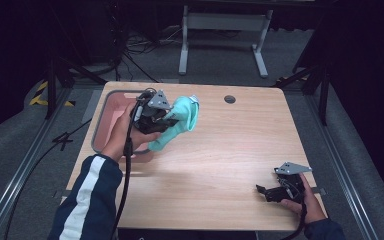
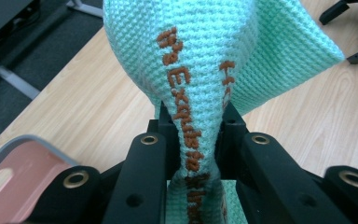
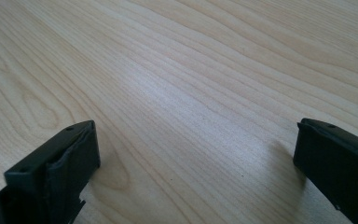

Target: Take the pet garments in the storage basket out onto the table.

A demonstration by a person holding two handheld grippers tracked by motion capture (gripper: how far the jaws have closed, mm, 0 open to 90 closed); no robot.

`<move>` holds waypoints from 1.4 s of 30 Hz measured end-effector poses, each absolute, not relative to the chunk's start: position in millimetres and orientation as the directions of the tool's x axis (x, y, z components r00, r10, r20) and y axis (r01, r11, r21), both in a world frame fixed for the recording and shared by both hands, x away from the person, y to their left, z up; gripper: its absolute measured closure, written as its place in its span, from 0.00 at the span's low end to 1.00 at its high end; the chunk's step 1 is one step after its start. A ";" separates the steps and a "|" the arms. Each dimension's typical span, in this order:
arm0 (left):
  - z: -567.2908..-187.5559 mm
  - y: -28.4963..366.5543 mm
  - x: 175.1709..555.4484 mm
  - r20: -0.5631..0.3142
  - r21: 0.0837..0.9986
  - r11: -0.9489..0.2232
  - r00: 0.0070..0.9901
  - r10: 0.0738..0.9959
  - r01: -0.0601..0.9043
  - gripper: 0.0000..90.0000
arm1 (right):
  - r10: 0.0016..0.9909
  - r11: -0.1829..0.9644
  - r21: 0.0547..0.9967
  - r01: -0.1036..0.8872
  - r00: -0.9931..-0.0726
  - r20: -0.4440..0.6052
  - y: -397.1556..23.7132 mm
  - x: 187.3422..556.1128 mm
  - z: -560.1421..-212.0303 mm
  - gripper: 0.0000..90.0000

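Note:
A mint-green knitted cloth (image 1: 179,121) with orange lettering hangs from my left gripper (image 1: 166,119), lifted above the table's left half beside the pink bin. In the left gripper view the cloth (image 2: 205,70) is pinched between the two black jaws of the gripper (image 2: 195,135), which is shut on it. My right gripper (image 1: 261,190) rests low near the table's front right corner, held by a hand. In the right gripper view that gripper (image 3: 196,154) stands open, its jaws wide apart with bare wood between them.
A pink bin with a grey rim (image 1: 100,120) sits at the table's left edge, partly behind the left hand. A dark round hole (image 1: 229,99) marks the tabletop's far side. A white table frame (image 1: 224,30) stands on the floor beyond.

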State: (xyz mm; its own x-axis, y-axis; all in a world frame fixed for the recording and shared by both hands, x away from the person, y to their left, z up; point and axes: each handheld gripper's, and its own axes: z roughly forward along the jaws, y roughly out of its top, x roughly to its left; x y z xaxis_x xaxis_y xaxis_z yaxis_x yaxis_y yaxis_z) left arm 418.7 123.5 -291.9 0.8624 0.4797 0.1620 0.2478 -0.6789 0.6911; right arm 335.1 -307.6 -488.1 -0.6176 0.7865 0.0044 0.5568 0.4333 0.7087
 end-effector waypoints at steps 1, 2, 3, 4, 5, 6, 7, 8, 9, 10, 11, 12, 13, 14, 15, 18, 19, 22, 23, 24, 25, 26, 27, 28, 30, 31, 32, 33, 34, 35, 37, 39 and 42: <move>-293.1 120.3 419.0 0.159 0.689 -0.682 0.866 0.474 0.246 0.86 | 0.786 0.434 0.709 0.557 -0.618 0.004 -307.6 335.1 -488.1 0.01; -294.3 117.1 419.2 0.156 0.687 -0.685 0.870 0.467 0.244 0.86 | 0.786 0.433 0.709 0.557 -0.618 0.004 -307.6 335.1 -488.1 0.01; -295.9 113.5 419.3 0.155 0.687 -0.686 0.873 0.462 0.241 0.86 | 0.786 0.433 0.709 0.557 -0.618 0.004 -307.6 335.1 -488.1 0.01; -297.3 109.9 419.6 0.154 0.684 -0.689 0.876 0.456 0.239 0.86 | 0.786 0.433 0.709 0.557 -0.618 0.004 -307.6 335.1 -488.1 0.01; -298.5 106.6 420.0 0.156 0.681 -0.693 0.879 0.450 0.234 0.86 | 0.786 0.433 0.709 0.557 -0.618 0.004 -307.6 335.1 -488.1 0.01; -299.9 103.2 420.2 0.150 0.679 -0.696 0.883 0.444 0.234 0.86 | 0.786 0.433 0.709 0.557 -0.618 0.004 -307.6 335.1 -488.1 0.01; -301.0 100.1 420.8 0.151 0.670 -0.706 0.889 0.432 0.230 0.86 | 0.787 0.433 0.708 0.558 -0.617 0.005 -307.5 335.0 -488.1 0.01; -302.6 96.9 421.0 0.151 0.667 -0.710 0.892 0.427 0.226 0.86 | 0.787 0.433 0.709 0.557 -0.617 0.005 -307.5 335.0 -488.1 0.01; -303.8 94.0 421.2 0.147 0.663 -0.713 0.895 0.422 0.227 0.86 | 0.787 0.433 0.709 0.557 -0.617 0.005 -307.6 334.9 -488.1 0.01; -304.8 91.4 421.5 0.146 0.659 -0.717 0.897 0.418 0.227 0.86 | 0.787 0.433 0.709 0.557 -0.617 0.005 -307.6 334.9 -488.1 0.01; -306.0 88.9 421.9 0.145 0.658 -0.719 0.899 0.414 0.225 0.86 | 0.787 0.432 0.708 0.558 -0.617 0.006 -307.6 334.8 -488.1 0.01; -307.1 86.5 422.4 0.146 0.656 -0.722 0.901 0.409 0.221 0.86 | 0.787 0.432 0.708 0.558 -0.616 0.006 -307.6 334.8 -488.1 0.01; -308.2 84.2 422.8 0.146 0.653 -0.725 0.903 0.403 0.218 0.86 | 0.787 0.432 0.709 0.558 -0.617 0.006 -307.6 334.9 -488.1 0.01; -309.2 81.8 422.9 0.143 0.645 -0.732 0.906 0.399 0.221 0.86 | 0.787 0.432 0.709 0.558 -0.617 0.005 -307.6 334.9 -488.1 0.01; -310.8 79.3 422.8 0.144 0.645 -0.732 0.905 0.401 0.222 0.86 | 0.787 0.432 0.708 0.558 -0.617 0.006 -307.6 334.8 -488.1 0.01; -315.3 73.4 424.3 0.138 0.636 -0.739 0.909 0.393 0.223 0.86 | 0.787 0.432 0.708 0.558 -0.617 0.006 -307.6 334.8 -488.1 0.01; -315.3 73.4 424.3 0.138 0.636 -0.739 0.909 0.393 0.223 0.86 | 0.787 0.432 0.708 0.558 -0.617 0.006 -307.6 334.8 -488.1 0.01; -322.9 66.3 426.9 0.129 0.625 -0.748 0.916 0.379 0.221 0.86 | 0.787 0.432 0.708 0.558 -0.617 0.006 -307.6 334.9 -488.1 0.01; -325.8 63.7 427.2 0.131 0.620 -0.751 0.915 0.382 0.225 0.86 | 0.787 0.432 0.709 0.558 -0.617 0.005 -307.6 334.9 -488.1 0.01; -331.7 59.2 428.4 0.121 0.610 -0.757 0.917 0.380 0.234 0.86 | 0.787 0.433 0.709 0.557 -0.617 0.004 -307.6 334.9 -488.2 0.01; -334.8 57.2 429.2 0.118 0.605 -0.761 0.919 0.376 0.234 0.86 | 0.787 0.433 0.709 0.558 -0.617 0.005 -307.6 334.9 -488.1 0.01; -337.9 55.3 430.1 0.120 0.598 -0.767 0.920 0.373 0.233 0.86 | 0.787 0.433 0.709 0.557 -0.617 0.004 -307.6 335.0 -488.2 0.01; -341.2 53.5 430.8 0.116 0.589 -0.772 0.920 0.373 0.239 0.86 | 0.787 0.433 0.709 0.557 -0.617 0.005 -307.6 334.9 -488.1 0.01; -344.7 52.3 431.8 0.110 0.587 -0.771 0.920 0.377 0.247 0.86 | 0.787 0.433 0.709 0.557 -0.617 0.004 -307.6 335.0 -488.1 0.01; -347.4 51.3 433.6 0.100 0.578 -0.777 0.923 0.371 0.250 0.86 | 0.787 0.433 0.709 0.557 -0.617 0.004 -307.6 335.0 -488.2 0.01; -354.5 48.7 435.7 0.093 0.563 -0.785 0.924 0.370 0.258 0.86 | 0.787 0.433 0.709 0.557 -0.617 0.004 -307.6 334.9 -488.1 0.01; -357.1 47.9 435.9 0.091 0.558 -0.786 0.922 0.377 0.266 0.86 | 0.787 0.433 0.708 0.558 -0.617 0.005 -307.6 334.9 -488.1 0.01; -357.1 47.9 435.9 0.091 0.558 -0.786 0.922 0.377 0.266 0.86 | 0.787 0.433 0.708 0.558 -0.617 0.005 -307.6 334.9 -488.1 0.01; -361.3 46.7 437.2 0.089 0.551 -0.789 0.921 0.378 0.271 0.86 | 0.787 0.433 0.709 0.557 -0.617 0.004 -307.6 334.9 -488.1 0.01; -367.7 45.9 439.5 0.079 0.549 -0.788 0.921 0.381 0.279 0.86 | 0.787 0.433 0.708 0.558 -0.617 0.005 -307.6 334.9 -488.1 0.01; -371.3 45.2 440.9 0.073 0.542 -0.791 0.923 0.379 0.282 0.86 | 0.787 0.433 0.708 0.558 -0.617 0.005 -307.6 334.9 -488.1 0.01; -376.3 43.9 441.9 0.070 0.533 -0.794 0.920 0.386 0.293 0.86 | 0.787 0.433 0.709 0.557 -0.617 0.004 -307.6 334.9 -488.1 0.01; -386.7 40.1 442.8 0.065 0.515 -0.804 0.921 0.384 0.299 0.85 | 0.787 0.433 0.709 0.557 -0.617 0.004 -307.6 334.9 -488.1 0.01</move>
